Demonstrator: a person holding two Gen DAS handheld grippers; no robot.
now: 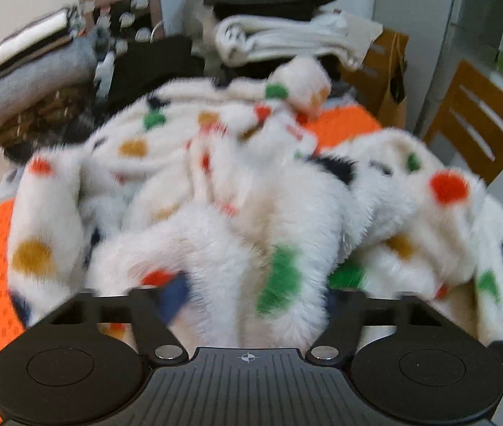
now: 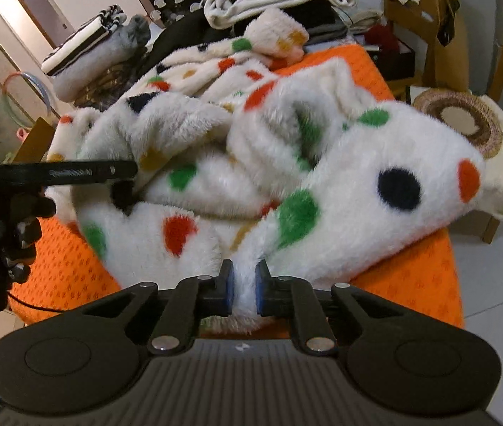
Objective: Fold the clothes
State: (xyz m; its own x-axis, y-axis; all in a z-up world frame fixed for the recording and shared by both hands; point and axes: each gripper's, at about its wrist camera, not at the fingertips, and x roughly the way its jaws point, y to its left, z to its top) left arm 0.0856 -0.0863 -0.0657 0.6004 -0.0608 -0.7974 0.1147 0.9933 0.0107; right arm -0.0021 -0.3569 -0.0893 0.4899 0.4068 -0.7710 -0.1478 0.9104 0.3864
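Fluffy white fleece with red, green, mustard and navy dots [image 2: 287,163] is heaped on the orange-covered tabletop [image 2: 411,277], filling most of both wrist views. The right hand-held gripper [image 2: 244,289] is clenched on a thin fold of the garment's near edge, the fleece pinched between its blue pads [image 2: 228,289]. In the right wrist view the left hand-held gripper [image 2: 123,184] is seen at nine o'clock, reaching into the pile; in its own view a thick bulge of fleece sits between its part-closed jaws, but whether the pads already press on the cloth cannot be told through the blur.

Trouble seems likely from here. Only a sliver of pile is held on the right, so it could slip out if the garment is lifted. On the left, several layers could be bunched together, so a tangled lump rather than a clean edge would be raised. Stacked folded clothes [image 1: 276,41] stand at twelve o'clock, close behind the heap, and could be toppled by a wide sweep.
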